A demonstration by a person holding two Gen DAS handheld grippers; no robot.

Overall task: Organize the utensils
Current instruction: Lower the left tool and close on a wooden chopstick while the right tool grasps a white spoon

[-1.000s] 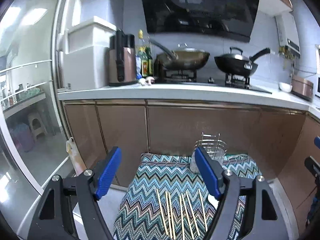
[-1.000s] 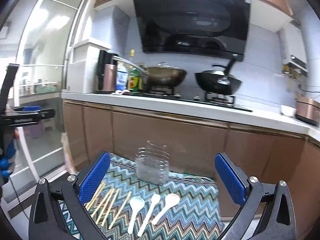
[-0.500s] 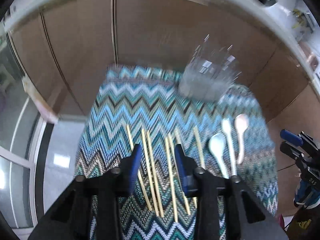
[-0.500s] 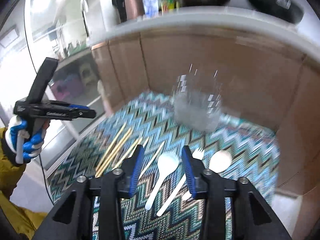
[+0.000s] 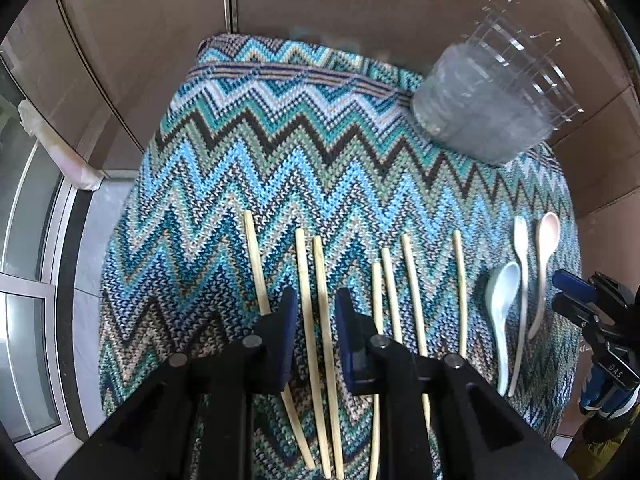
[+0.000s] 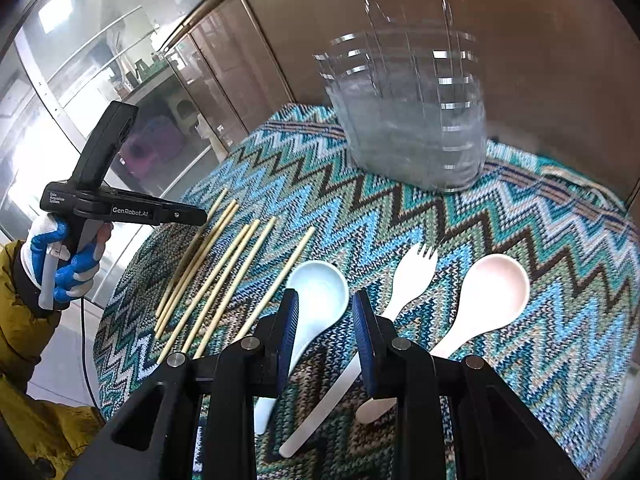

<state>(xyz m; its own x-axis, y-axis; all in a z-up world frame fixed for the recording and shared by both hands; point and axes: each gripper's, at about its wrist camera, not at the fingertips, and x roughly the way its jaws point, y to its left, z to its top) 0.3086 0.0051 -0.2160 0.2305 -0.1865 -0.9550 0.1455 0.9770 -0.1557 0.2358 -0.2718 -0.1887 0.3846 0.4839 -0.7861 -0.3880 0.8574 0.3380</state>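
Listing what lies before you: seven chopsticks (image 5: 306, 300) in a loose row on the zigzag cloth (image 5: 280, 152), left side; blue spoon (image 6: 320, 292), white fork (image 6: 412, 276) and pink spoon (image 6: 492, 284) on the right; clear holder (image 6: 412, 120) at the far edge, empty as far as can be seen. Your left gripper (image 5: 312, 312) hovers with jaws narrowly apart, two chopsticks lying between them, nothing clamped. Your right gripper (image 6: 324, 320) is likewise slightly apart, over the blue spoon's handle, gripping nothing. Risks, judged: closing on paired chopsticks may pinch both or roll one away; the soft cloth may snag a fingertip; the smooth spoon handle could slip or pivot; the light holder may tip when loaded.
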